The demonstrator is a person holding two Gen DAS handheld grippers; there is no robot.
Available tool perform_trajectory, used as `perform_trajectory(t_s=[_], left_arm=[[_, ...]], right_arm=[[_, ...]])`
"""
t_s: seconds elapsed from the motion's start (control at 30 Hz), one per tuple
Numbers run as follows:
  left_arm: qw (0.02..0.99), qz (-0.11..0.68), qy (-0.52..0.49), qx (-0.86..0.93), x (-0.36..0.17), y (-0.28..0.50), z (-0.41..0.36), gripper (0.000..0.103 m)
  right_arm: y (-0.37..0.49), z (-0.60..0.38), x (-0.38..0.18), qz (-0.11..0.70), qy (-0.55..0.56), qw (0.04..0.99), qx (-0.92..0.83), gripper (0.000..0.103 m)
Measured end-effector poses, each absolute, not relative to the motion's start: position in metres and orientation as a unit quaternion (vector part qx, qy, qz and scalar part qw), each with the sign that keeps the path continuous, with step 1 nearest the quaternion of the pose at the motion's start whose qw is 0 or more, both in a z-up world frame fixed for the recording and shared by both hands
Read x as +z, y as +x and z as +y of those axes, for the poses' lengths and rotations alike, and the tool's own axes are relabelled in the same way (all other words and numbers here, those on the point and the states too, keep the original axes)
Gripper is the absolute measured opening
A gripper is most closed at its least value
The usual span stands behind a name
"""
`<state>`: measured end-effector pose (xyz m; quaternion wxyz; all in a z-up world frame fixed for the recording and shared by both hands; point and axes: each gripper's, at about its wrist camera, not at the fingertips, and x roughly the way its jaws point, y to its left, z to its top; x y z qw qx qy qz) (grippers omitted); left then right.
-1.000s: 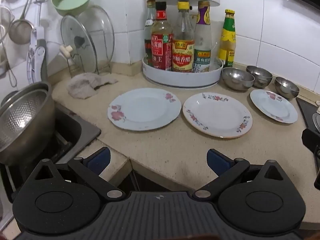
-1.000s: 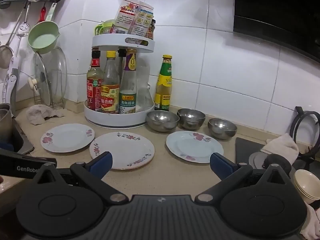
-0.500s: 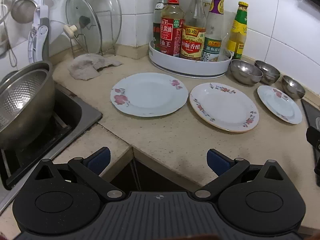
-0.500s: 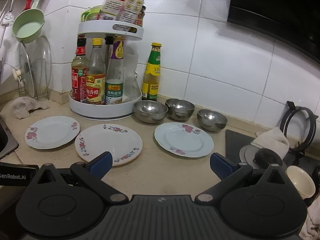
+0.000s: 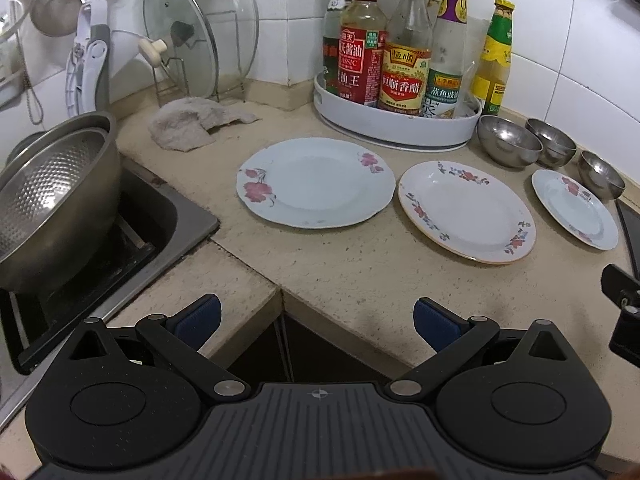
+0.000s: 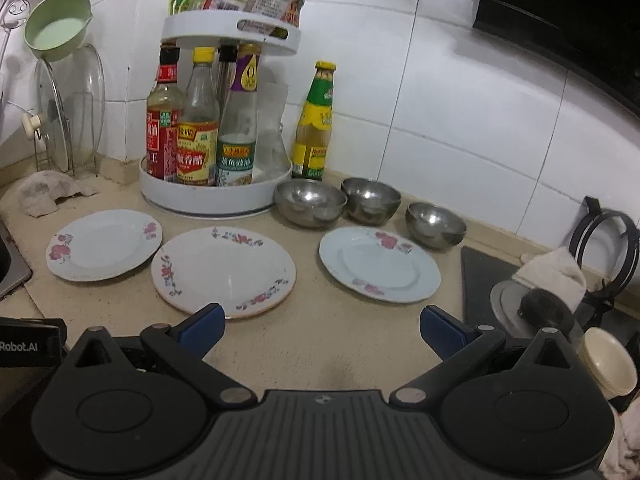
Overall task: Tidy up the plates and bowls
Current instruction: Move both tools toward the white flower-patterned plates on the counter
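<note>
Three flowered plates lie in a row on the beige counter: a left plate (image 5: 316, 182) (image 6: 104, 244), a cream-rimmed middle plate (image 5: 466, 210) (image 6: 224, 270) and a smaller right plate (image 5: 574, 208) (image 6: 380, 264). Behind them stand three steel bowls (image 5: 508, 140) (image 5: 550, 146) (image 5: 602, 174), also in the right wrist view (image 6: 310, 202) (image 6: 370, 200) (image 6: 436, 226). My left gripper (image 5: 316, 320) is open over the counter's front edge, short of the plates. My right gripper (image 6: 320, 328) is open, holding nothing, near the middle plate's front rim.
A white turntable rack (image 5: 396, 124) (image 6: 216, 196) of sauce bottles stands behind the plates. A sink with a steel colander pot (image 5: 52, 196) is at left, with a rag (image 5: 188, 124) and lid rack (image 5: 200, 40) behind. At right, a stove (image 6: 600, 248), cloth (image 6: 552, 276) and cream cups (image 6: 608, 360).
Both grippers have moved forward toward the counter, so the plates and bowls look larger and nearer. Both stay open. No dish has moved.
</note>
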<state>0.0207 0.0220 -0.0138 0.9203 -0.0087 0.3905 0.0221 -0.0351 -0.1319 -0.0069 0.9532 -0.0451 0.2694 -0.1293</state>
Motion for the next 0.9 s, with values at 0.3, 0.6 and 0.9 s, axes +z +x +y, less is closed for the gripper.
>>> perform_trajectory(t_s=[0.3, 0.6, 0.9], left_arm=[[0.918, 0.397, -0.003, 0.02, -0.018, 0.019, 0.018, 0.103], [0.916, 0.401, 0.0, 0.016, -0.021, 0.017, 0.015, 0.103], [0.915, 0.402, -0.001, 0.014, -0.022, 0.016, 0.014, 0.103]], right_arm=[[-0.032, -0.127, -0.011, 0.281, -0.046, 0.95, -0.125, 0.101], [-0.032, -0.126, -0.014, 0.286, -0.045, 0.949, -0.127, 0.101], [-0.03, -0.123, -0.019, 0.296, -0.043, 0.946, -0.126, 0.101]])
